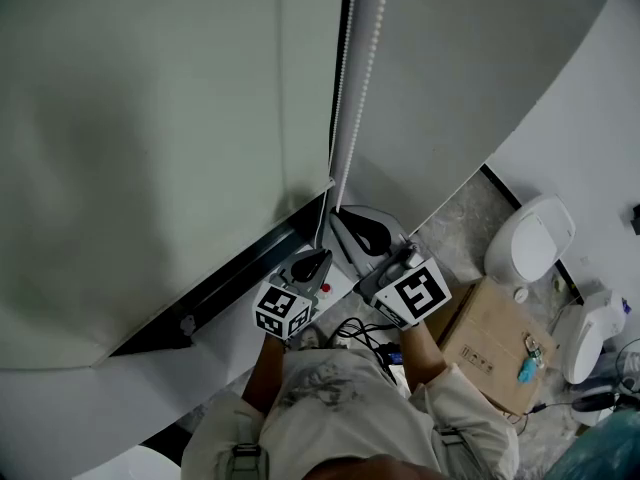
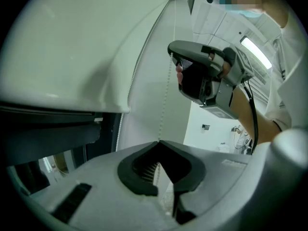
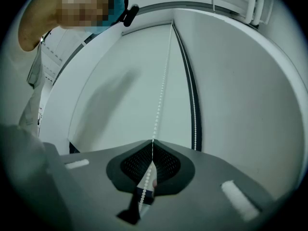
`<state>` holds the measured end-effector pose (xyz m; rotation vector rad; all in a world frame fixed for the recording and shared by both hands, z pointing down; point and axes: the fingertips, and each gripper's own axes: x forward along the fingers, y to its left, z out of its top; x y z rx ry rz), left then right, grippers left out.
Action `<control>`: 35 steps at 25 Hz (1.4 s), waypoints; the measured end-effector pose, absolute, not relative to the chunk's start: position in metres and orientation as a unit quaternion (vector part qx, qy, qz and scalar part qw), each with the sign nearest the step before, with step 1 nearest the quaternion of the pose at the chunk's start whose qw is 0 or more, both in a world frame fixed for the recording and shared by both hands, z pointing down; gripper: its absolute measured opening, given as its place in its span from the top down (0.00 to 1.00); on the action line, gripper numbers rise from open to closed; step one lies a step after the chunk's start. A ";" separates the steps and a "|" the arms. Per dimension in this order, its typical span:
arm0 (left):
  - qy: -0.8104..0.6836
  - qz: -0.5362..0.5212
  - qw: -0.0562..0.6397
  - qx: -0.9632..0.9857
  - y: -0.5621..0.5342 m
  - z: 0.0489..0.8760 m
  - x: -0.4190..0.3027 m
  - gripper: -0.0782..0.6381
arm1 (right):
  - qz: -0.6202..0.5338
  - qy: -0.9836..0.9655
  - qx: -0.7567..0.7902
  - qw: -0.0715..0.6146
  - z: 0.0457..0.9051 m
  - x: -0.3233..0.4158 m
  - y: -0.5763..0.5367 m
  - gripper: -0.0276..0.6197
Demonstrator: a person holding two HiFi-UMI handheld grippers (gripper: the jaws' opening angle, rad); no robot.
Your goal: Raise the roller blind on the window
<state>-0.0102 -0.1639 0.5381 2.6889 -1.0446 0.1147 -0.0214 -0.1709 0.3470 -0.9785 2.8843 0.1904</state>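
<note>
A pale roller blind (image 1: pixel 150 148) covers most of the window, with a dark strip of glass (image 1: pixel 225 286) showing under its bottom bar. A white bead chain (image 1: pixel 345 88) hangs beside it in two strands. My right gripper (image 1: pixel 345 220) is shut on one strand, which runs between its jaws (image 3: pixel 153 141) and up the wall (image 3: pixel 162 90). My left gripper (image 1: pixel 316 260) sits just below and to the left, also shut on the chain (image 2: pixel 165 90) at its tips (image 2: pixel 159 142). From the left gripper view, the right gripper (image 2: pixel 172 52) hangs higher on the same strand.
A cardboard box (image 1: pixel 495 343) lies on the floor to the right, with two white appliances (image 1: pixel 530 238) (image 1: pixel 590 333) beside it. Black cables (image 1: pixel 365 333) trail under my arms. A plain wall (image 1: pixel 480 58) stands right of the window.
</note>
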 end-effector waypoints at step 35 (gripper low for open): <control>-0.378 0.025 0.135 0.916 -0.140 0.538 -0.034 0.82 | 0.014 0.950 -0.311 0.001 0.423 -0.027 -0.143 0.94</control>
